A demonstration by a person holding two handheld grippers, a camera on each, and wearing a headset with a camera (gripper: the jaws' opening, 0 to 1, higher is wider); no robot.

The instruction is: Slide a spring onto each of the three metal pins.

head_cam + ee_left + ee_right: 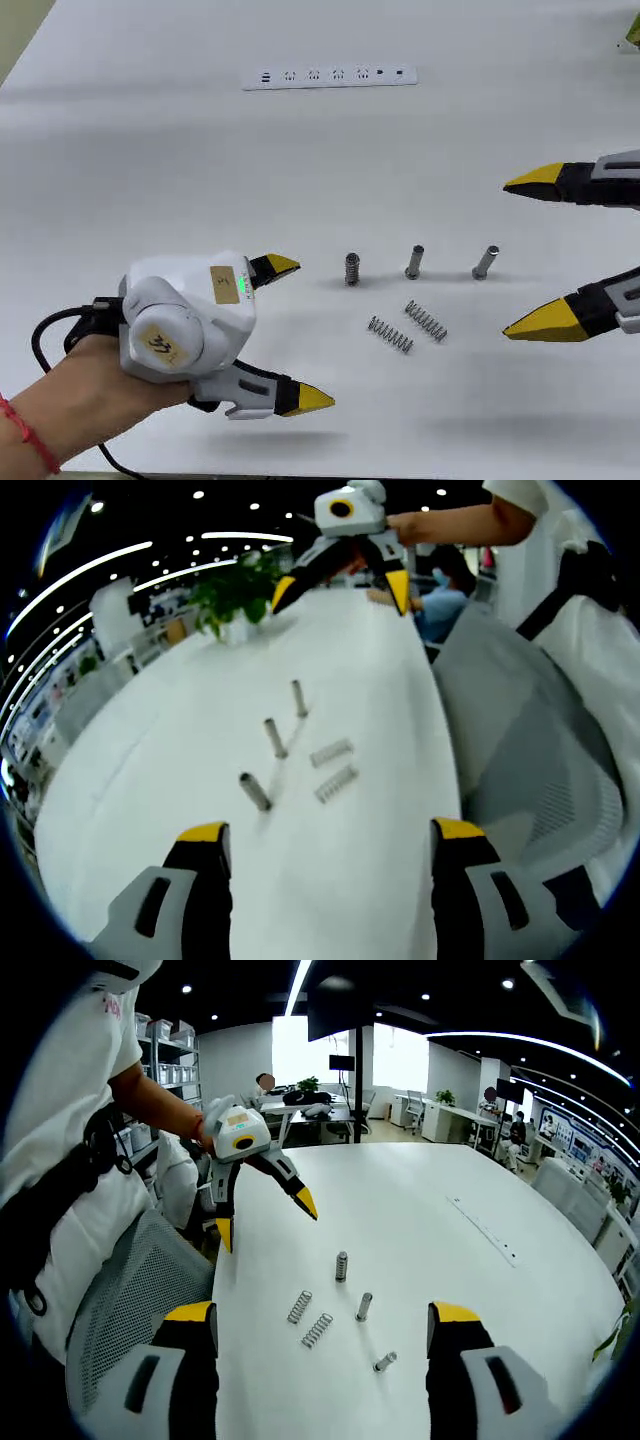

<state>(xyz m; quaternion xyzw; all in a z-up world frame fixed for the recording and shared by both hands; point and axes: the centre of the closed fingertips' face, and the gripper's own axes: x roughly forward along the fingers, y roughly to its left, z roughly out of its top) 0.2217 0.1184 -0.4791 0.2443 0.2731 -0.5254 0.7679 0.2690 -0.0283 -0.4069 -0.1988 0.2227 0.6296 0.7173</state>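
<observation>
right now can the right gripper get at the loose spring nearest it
Probably yes. The right gripper is open and empty, and that spring lies flat on bare table with nothing over it; the nearest pin stands close beside the path, though.

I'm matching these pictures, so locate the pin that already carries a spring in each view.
Head view: spring-fitted pin at centre, leftmost of the row.
Left gripper view: spring-fitted pin left of centre, nearest of the row.
Right gripper view: spring-fitted pin at centre, farthest of the row.
Shared landmark: the two loose springs lying beside the row.
</observation>
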